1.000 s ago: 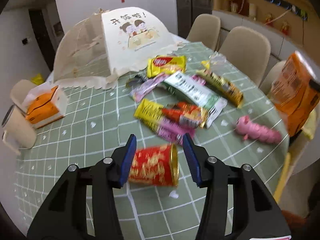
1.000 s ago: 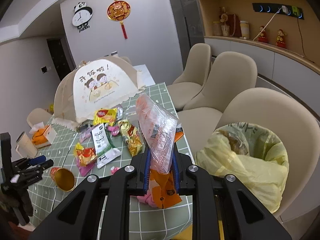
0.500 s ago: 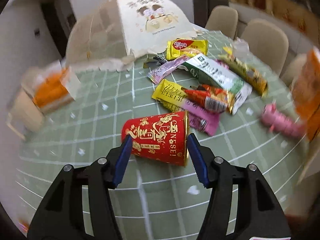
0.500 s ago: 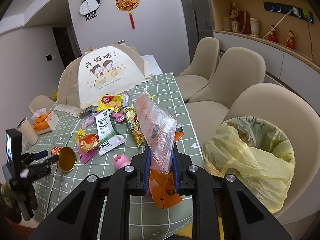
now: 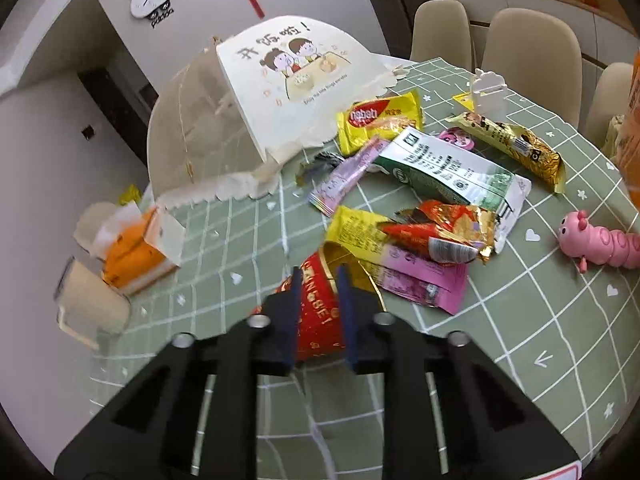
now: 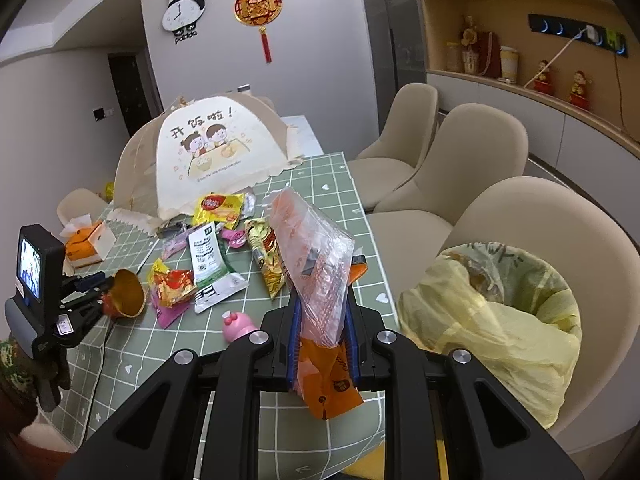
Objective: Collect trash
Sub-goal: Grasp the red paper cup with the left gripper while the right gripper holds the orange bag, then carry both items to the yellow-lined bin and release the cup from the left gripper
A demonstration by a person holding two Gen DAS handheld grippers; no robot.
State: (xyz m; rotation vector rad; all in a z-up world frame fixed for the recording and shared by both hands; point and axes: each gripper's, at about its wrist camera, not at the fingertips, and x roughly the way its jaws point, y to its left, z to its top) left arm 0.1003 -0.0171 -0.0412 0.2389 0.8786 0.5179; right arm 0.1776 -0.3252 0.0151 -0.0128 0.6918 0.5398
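Red paper cup (image 5: 320,312), lying on its side on the green checked table (image 5: 520,340), its gold rim toward the heap of snack wrappers (image 5: 416,240). The left gripper (image 5: 320,280) is closing on it, jaws narrow, blue pads pressing and squashing the cup wall. Step in hand: the pick-up of the cup. The right gripper (image 6: 323,320) is clamped on an orange snack bag (image 6: 316,280), held near the yellow-lined trash bin (image 6: 492,320) on the chair. The next move probably calls for a lift clear of the wrappers, then a carry to the bin. A second earlier the left jaws stood wide around the unsquashed cup; the right grip matches.
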